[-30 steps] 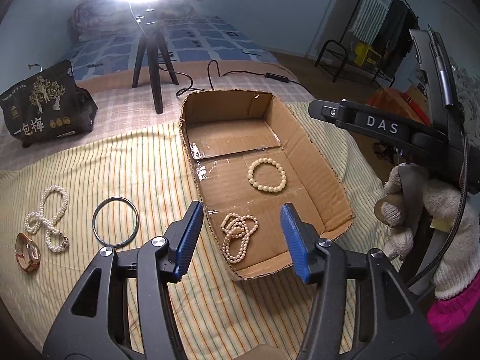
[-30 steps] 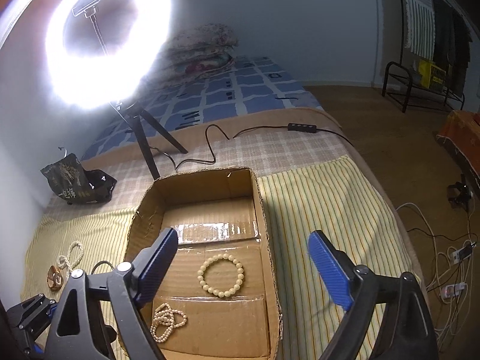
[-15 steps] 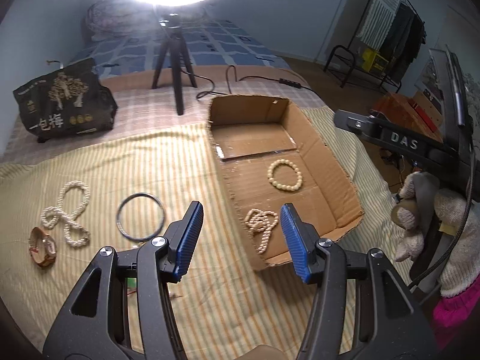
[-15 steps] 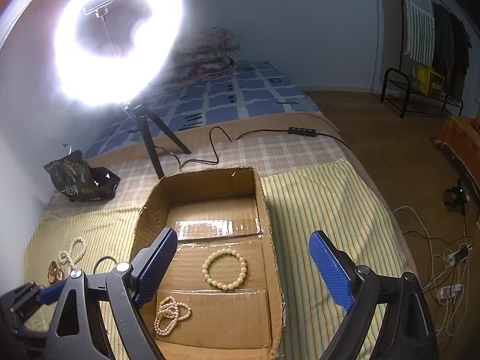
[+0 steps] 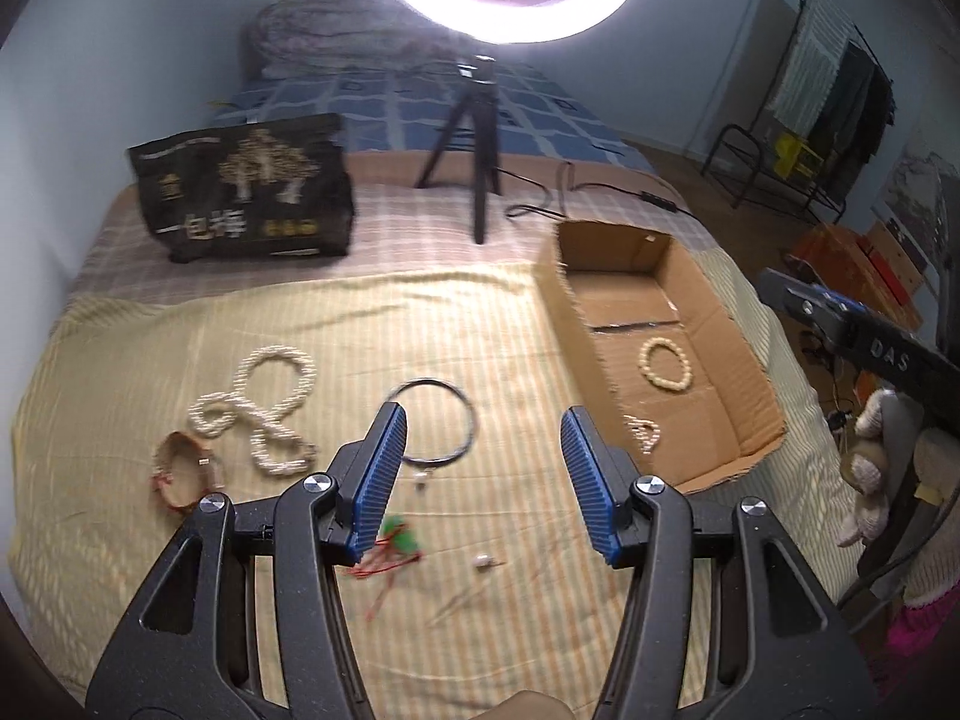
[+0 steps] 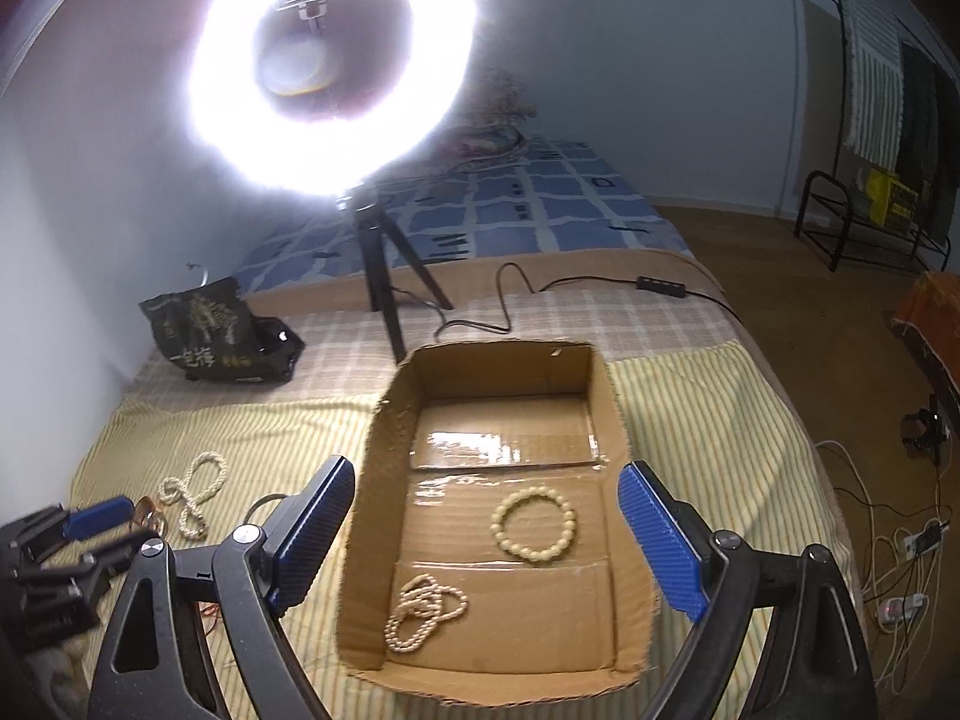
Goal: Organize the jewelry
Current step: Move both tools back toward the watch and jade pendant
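Observation:
A shallow cardboard box [image 5: 750, 348] [image 6: 618, 420] lies on the striped yellow cloth. It holds a cream bead bracelet [image 5: 666, 363] [image 6: 533, 525] and a small pearl strand [image 5: 643, 432] [image 6: 423, 603]. Left of the box on the cloth lie a dark metal hoop [image 5: 441, 417], a long pearl necklace [image 5: 264, 405] [image 6: 192, 495], a brown bracelet [image 5: 180, 471], and a red-and-green cord piece [image 5: 393, 549]. My left gripper [image 5: 480, 480] is open and empty above the cloth near the hoop. My right gripper [image 6: 480, 540] is open and empty over the box.
A ring light on a black tripod [image 5: 474, 162] [image 6: 384, 282] stands behind the box with its cable [image 6: 510, 300] trailing right. A black printed bag [image 5: 240, 186] [image 6: 210, 330] sits at the back left. A small silver bit [image 5: 483, 561] lies near the cord.
My left gripper has swung left from over the box to over the cloth, bringing the hoop, necklace and cord piece toward the centre. The right gripper has barely moved.

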Action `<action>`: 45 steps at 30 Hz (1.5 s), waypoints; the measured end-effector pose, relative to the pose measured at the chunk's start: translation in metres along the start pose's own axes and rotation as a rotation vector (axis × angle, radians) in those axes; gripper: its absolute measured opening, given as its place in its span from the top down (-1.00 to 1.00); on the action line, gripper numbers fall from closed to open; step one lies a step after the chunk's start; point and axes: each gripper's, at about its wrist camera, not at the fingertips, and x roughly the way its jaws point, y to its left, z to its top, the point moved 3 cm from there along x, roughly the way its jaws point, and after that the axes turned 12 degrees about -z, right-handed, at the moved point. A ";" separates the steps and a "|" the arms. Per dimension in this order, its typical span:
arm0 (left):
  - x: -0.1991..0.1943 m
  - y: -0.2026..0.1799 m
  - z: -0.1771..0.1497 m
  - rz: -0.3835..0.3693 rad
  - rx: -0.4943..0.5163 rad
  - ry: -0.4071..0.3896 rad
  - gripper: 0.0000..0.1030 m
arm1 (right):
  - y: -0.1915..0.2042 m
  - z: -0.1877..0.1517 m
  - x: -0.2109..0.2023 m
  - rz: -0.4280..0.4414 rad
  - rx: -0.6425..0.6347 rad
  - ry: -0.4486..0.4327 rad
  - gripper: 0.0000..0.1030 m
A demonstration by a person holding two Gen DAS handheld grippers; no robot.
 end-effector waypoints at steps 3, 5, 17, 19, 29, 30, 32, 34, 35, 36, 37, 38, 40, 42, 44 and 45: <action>-0.012 0.017 0.000 0.023 -0.026 -0.015 -0.07 | 0.013 -0.003 -0.002 0.017 -0.020 0.004 -0.77; -0.018 0.027 -0.001 0.035 -0.042 -0.020 -0.07 | 0.022 -0.006 -0.004 0.033 -0.036 0.011 -0.77; -0.040 0.089 -0.010 0.119 -0.129 -0.027 -0.07 | 0.098 -0.031 -0.003 0.191 -0.157 0.092 -0.67; -0.044 0.098 -0.011 0.127 -0.144 -0.025 -0.07 | 0.114 -0.040 -0.001 0.222 -0.189 0.115 -0.63; -0.058 0.171 -0.030 0.162 -0.304 0.009 -0.06 | 0.171 -0.084 0.006 0.280 -0.344 0.207 -0.56; -0.057 0.180 -0.034 0.166 -0.326 0.018 -0.06 | 0.175 -0.089 0.007 0.284 -0.358 0.219 -0.54; -0.056 0.194 -0.039 0.171 -0.365 0.029 -0.06 | 0.181 -0.095 0.011 0.296 -0.370 0.243 -0.51; -0.052 0.209 -0.047 0.166 -0.409 0.051 -0.06 | 0.187 -0.101 0.015 0.313 -0.370 0.273 -0.47; -0.050 0.214 -0.050 0.164 -0.423 0.058 -0.06 | 0.188 -0.102 0.018 0.319 -0.367 0.283 -0.43; -0.047 0.219 -0.053 0.164 -0.440 0.070 -0.04 | 0.190 -0.104 0.019 0.327 -0.365 0.296 -0.41; -0.045 0.221 -0.055 0.165 -0.448 0.076 0.04 | 0.193 -0.106 0.021 0.337 -0.360 0.313 -0.38; -0.042 0.224 -0.056 0.164 -0.453 0.085 0.07 | 0.195 -0.107 0.023 0.343 -0.358 0.324 -0.35; -0.037 0.226 -0.058 0.160 -0.457 0.099 0.07 | 0.199 -0.110 0.026 0.358 -0.358 0.347 -0.34; -0.031 0.225 -0.058 0.156 -0.458 0.110 0.07 | 0.204 -0.113 0.029 0.363 -0.368 0.362 -0.28; -0.024 0.225 -0.058 0.156 -0.456 0.124 0.07 | 0.208 -0.115 0.032 0.357 -0.379 0.373 -0.23; -0.021 0.225 -0.058 0.159 -0.454 0.129 0.07 | 0.209 -0.116 0.033 0.354 -0.382 0.381 -0.20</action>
